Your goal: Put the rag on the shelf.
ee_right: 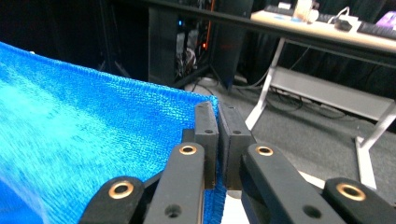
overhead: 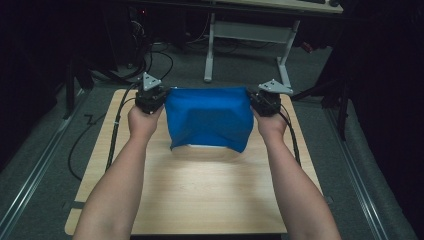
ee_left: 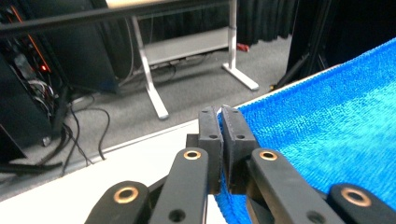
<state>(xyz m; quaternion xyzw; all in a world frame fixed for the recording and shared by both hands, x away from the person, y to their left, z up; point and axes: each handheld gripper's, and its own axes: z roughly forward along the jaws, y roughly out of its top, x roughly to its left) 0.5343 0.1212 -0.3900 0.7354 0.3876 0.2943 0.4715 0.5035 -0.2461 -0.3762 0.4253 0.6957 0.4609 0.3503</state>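
High view: a blue cloth (overhead: 209, 117) hangs stretched between the left gripper (overhead: 159, 98) and the right gripper (overhead: 256, 99), its top edge taut and level, its lower edge hanging just above the wooden table (overhead: 210, 195) at the far half. The near half of the pale wood-grain tabletop is bare between the person's forearms, with open margins to its rounded left and right edges. Grey carpet surrounds the table; a white desk frame (overhead: 247, 40) stands beyond it, and black cables trail on the floor at left.

Left gripper view: the black jaws are pressed together on the cloth's corner (ee_left: 247, 116); the terry weave is looped and coarse, spreading away to the right.

Right gripper view: the jaws are clamped on the opposite corner (ee_right: 205, 105), the fuzzy blue fabric spreading left; a desk (ee_right: 327, 37) stands behind
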